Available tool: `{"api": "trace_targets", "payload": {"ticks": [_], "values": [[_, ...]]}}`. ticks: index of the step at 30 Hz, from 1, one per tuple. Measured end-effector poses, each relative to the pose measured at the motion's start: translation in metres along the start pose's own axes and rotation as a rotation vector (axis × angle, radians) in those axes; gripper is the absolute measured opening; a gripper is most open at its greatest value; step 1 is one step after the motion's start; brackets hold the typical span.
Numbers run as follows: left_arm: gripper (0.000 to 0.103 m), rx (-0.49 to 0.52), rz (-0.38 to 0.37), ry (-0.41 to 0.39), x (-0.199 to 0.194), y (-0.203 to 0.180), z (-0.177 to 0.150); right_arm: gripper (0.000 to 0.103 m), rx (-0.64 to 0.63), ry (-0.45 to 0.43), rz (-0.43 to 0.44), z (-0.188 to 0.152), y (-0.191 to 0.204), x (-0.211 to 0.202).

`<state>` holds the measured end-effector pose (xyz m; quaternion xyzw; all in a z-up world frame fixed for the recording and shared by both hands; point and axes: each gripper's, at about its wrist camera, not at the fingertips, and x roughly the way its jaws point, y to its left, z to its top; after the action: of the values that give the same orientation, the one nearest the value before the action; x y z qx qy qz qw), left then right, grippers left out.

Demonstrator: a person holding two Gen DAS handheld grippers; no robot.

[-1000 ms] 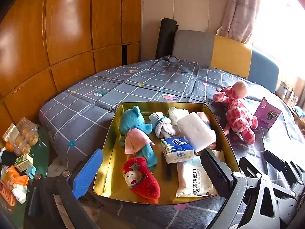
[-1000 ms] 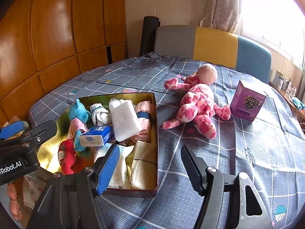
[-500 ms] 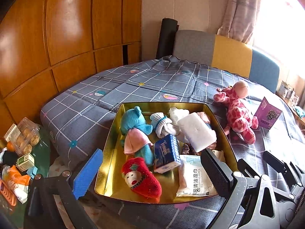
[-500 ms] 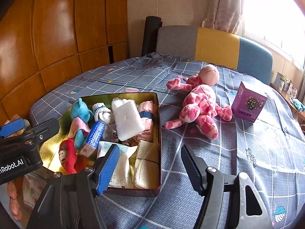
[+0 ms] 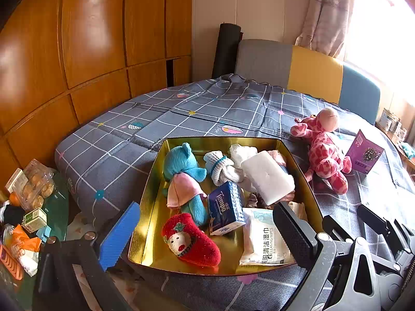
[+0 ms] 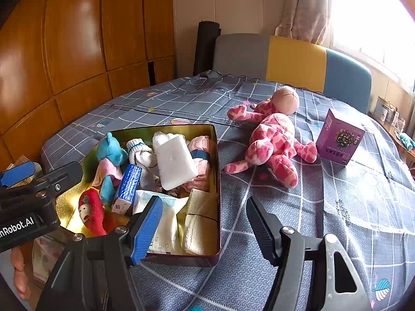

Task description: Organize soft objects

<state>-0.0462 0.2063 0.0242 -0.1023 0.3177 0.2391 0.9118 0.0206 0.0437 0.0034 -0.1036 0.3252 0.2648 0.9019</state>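
A gold tin (image 5: pixel 149 207) sits on the checked bedspread. It holds a blue teddy (image 5: pixel 181 163), a red sock (image 5: pixel 192 241), a blue Tempo tissue pack (image 5: pixel 225 207) standing on edge, a wipes pack (image 5: pixel 264 241), a white foam block (image 5: pixel 267 176) and rolled socks (image 5: pixel 220 165). A pink spotted plush (image 6: pixel 272 140) lies on the bed right of the tin (image 6: pixel 218 181). My left gripper (image 5: pixel 207 233) hovers open at the tin's near edge, holding nothing. My right gripper (image 6: pixel 205 230) is open and empty at the tin's near right corner.
A purple box (image 6: pixel 339 137) stands beyond the plush. A grey, yellow and blue headboard (image 5: pixel 311 72) and a black roll (image 5: pixel 225 49) back the bed. Wood panels line the left. A low green table (image 5: pixel 58 215) with packets sits at the lower left.
The tissue pack, lying flat a second ago, has tipped up onto its edge and shifted slightly left. Both grippers have stayed still.
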Motion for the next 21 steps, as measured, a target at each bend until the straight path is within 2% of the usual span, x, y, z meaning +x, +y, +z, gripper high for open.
{"api": "trace_targets", "payload": {"ticks": [21], "values": [[0.103,-0.002,0.006,0.003,0.0006,0.0013,-0.0006,0.068,0.004,0.001,0.001,-0.0007,-0.0005,0.0002]]}}
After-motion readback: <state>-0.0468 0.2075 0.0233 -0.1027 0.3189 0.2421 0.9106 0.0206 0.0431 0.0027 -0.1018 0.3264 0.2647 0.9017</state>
